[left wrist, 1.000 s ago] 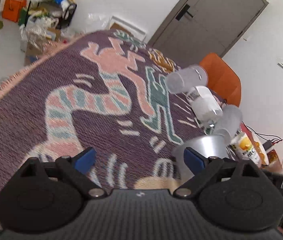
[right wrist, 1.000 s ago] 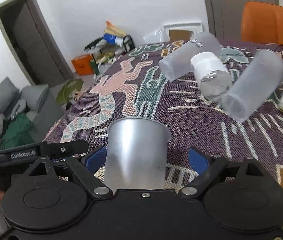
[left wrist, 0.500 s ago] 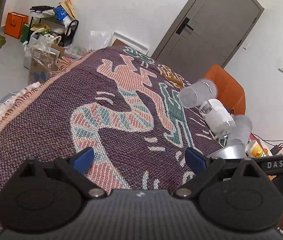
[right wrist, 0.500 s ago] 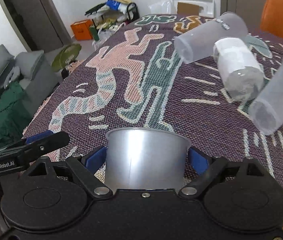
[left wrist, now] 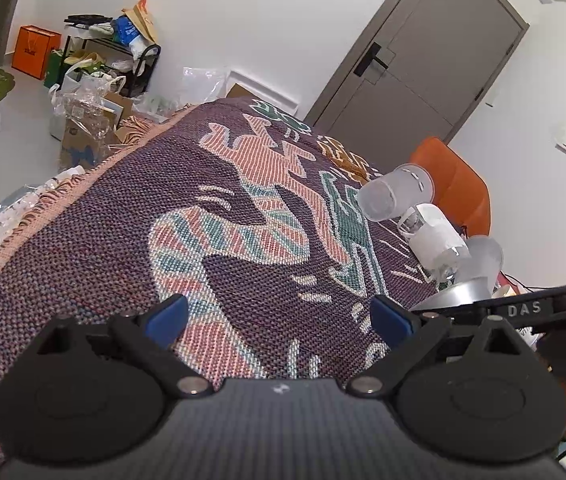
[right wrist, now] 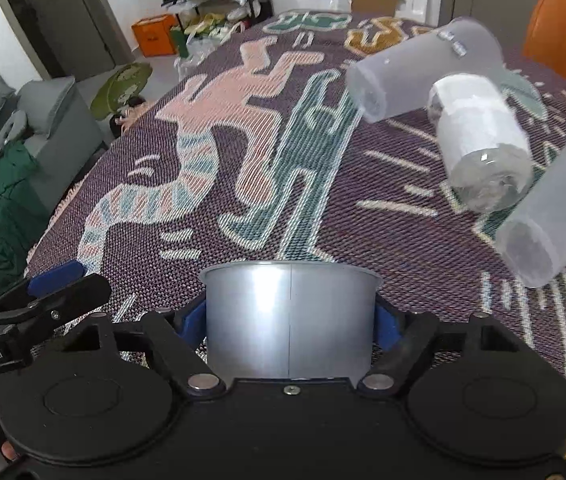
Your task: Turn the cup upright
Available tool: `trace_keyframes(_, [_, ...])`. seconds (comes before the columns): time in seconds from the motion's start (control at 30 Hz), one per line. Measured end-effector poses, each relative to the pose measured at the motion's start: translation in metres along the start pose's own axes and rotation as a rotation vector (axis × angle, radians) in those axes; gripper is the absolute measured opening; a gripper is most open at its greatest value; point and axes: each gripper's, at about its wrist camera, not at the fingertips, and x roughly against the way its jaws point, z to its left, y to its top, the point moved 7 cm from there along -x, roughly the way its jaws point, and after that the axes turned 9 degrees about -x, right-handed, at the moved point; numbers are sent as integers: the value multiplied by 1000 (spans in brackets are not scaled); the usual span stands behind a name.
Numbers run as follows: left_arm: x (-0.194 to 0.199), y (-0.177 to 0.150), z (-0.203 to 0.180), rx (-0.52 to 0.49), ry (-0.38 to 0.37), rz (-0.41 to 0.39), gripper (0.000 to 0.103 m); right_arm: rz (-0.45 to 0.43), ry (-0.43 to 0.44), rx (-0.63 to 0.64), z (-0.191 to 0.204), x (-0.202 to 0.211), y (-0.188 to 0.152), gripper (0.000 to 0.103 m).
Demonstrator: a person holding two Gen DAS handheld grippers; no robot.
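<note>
My right gripper (right wrist: 289, 316) is shut on a silver metal cup (right wrist: 289, 320), its blue pads against the cup's two sides. The cup stands with its rim up, over the patterned cloth. In the left wrist view the cup (left wrist: 457, 295) shows at the right, behind my right gripper's finger. My left gripper (left wrist: 277, 318) is open and empty, above the cloth to the left of the cup. It also shows in the right wrist view at the lower left (right wrist: 53, 292).
Two frosted plastic cups (right wrist: 423, 68) (right wrist: 555, 204) and a clear cup wrapped in white paper (right wrist: 483, 140) lie on their sides on the purple patterned tablecloth (right wrist: 223, 152). An orange chair (right wrist: 563, 28) stands at the far right. A sofa and floor clutter lie beyond the table's left edge.
The silver cup has come closer into my right gripper, and the pads have closed onto it. My left gripper has drawn back and to the left, away from the cup.
</note>
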Motion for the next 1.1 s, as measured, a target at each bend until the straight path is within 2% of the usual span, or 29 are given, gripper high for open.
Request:
trace_keyframes(0.2, [10, 0, -6, -2, 10, -13, 97, -124, 31, -2, -3, 41, -6, 75])
trace_keyframes(0.6, [31, 1, -40, -77, 7, -55, 97, -438, 59, -50, -16, 128, -33, 75])
trace_keyframes(0.8, [42, 5, -49, -97, 15, -79, 97, -556, 67, -44, -15, 147, -36, 75])
trace_keyframes(1.1, [52, 8, -54, -121, 36, -97, 97, -650, 43, -17, -10, 149, -35, 75])
